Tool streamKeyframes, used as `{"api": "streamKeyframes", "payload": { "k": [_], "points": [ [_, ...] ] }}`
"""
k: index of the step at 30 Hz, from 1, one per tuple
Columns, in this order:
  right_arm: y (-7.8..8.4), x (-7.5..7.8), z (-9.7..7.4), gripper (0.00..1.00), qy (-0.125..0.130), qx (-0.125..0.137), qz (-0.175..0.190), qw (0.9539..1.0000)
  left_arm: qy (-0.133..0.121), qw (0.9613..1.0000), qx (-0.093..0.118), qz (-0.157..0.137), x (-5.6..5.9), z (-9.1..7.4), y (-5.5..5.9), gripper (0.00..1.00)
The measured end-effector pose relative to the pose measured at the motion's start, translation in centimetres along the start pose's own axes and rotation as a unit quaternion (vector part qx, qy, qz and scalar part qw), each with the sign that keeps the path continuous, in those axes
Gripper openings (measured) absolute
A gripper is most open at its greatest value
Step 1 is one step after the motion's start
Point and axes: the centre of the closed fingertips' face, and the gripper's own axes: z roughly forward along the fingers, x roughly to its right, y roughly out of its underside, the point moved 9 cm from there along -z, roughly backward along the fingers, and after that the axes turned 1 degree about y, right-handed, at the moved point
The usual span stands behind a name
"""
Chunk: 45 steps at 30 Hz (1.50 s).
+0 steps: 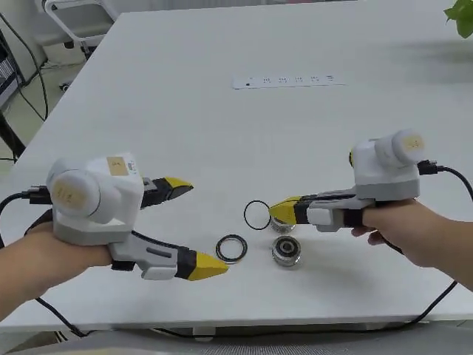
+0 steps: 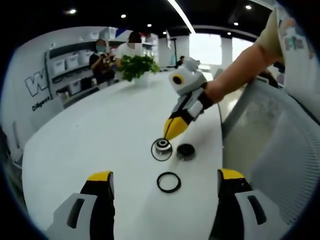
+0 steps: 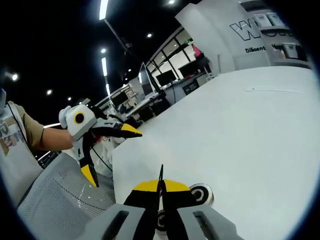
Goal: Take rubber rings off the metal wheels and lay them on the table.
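My right gripper (image 1: 275,209) is shut on the edge of a thin black rubber ring (image 1: 245,215), which it holds just above the table. In the right gripper view the ring (image 3: 161,172) stands edge-on between the closed jaws. One metal wheel (image 1: 284,226) sits partly under that gripper's tip, and a second wheel (image 1: 286,250) lies just in front of it. A thicker black ring (image 1: 231,248) lies flat on the table to the left of the wheels. My left gripper (image 1: 194,228) stands open and holds nothing, its jaws left of that ring (image 2: 168,182).
A white power strip (image 1: 288,80) lies across the middle of the white table (image 1: 185,126). A green plant (image 1: 462,16) stands at the far right corner. Cables trail off the near edge. People stand beyond the table's far end in the left gripper view.
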Motion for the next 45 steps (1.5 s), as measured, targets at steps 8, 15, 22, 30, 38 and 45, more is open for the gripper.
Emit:
{"api": "streamKeyframes", "payload": {
  "k": [8,15,22,30,38,45],
  "points": [
    [0.3,-0.6,1.1,0.0,-0.013,-0.013,-0.002,0.9998,-0.007,1.0,-0.002,-0.005,0.1,-0.8,0.6,0.9],
    [0.7,-1.2,2.2,0.0,-0.027,-0.026,-0.005,0.9993,-0.011,0.9999,-0.005,-0.007,0.2,-1.3,1.0,0.92],
    [1.2,-1.7,3.2,0.0,-0.039,-0.042,-0.01,0.9983,-0.014,0.9998,-0.004,-0.014,0.3,-1.6,1.3,0.93],
    [1.7,-1.5,4.0,0.0,-0.044,-0.055,-0.009,0.9975,-0.019,0.9997,-0.008,-0.016,0.3,-1.9,1.7,0.93],
    [2.2,-1.2,4.2,0.0,-0.033,-0.069,-0.01,0.997,-0.02,0.9996,-0.009,-0.02,0.3,-1.9,1.9,0.93],
    [2.4,-0.8,4.2,0.01,-0.013,-0.076,-0.022,0.9968,-0.02,0.9995,-0.011,-0.023,0.4,-1.7,2.0,0.92]
  ]
}}
